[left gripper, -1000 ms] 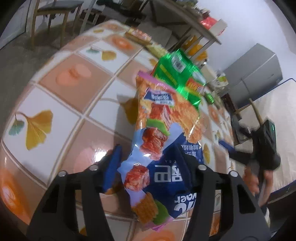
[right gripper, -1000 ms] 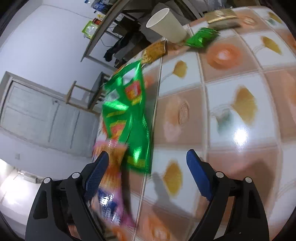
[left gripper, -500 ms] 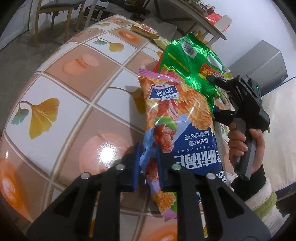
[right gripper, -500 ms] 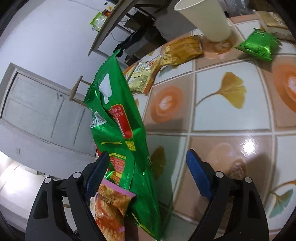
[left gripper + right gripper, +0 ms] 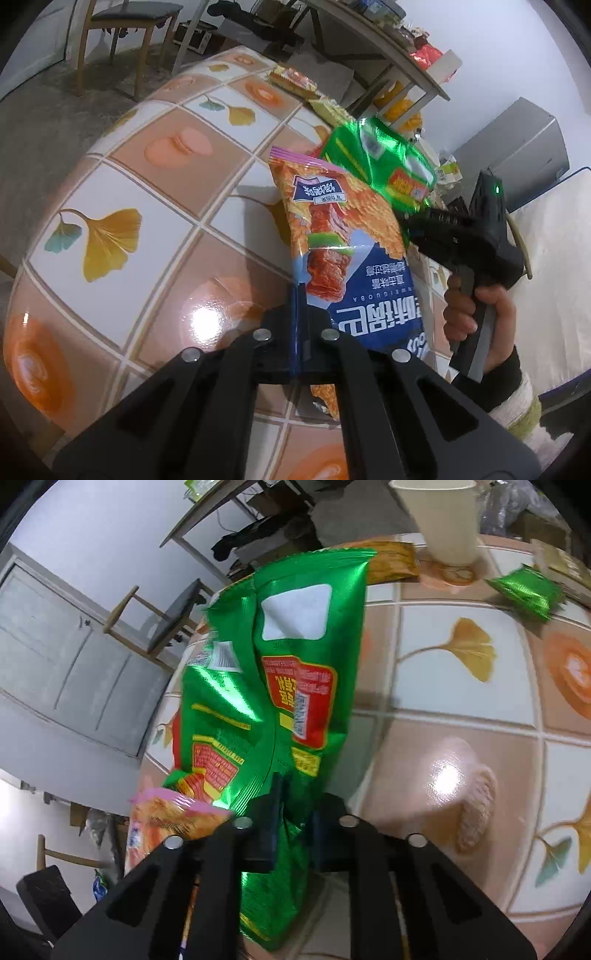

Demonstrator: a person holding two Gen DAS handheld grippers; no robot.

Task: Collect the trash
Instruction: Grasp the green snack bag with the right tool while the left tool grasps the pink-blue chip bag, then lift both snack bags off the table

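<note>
Both bags are lifted off the desk, so the sound move is carrying them level toward wherever trash goes, grips kept firm so the slick foil does not slide. The left gripper clenches the orange snack bag; the right gripper clamps the green bag, just beside the orange one. A second ago both grippers stood apart, ungrasping.

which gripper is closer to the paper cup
Right. The right hand-held gripper, shut on the green bag, faces the paper cup; the left hand-held gripper sits farther back.
</note>
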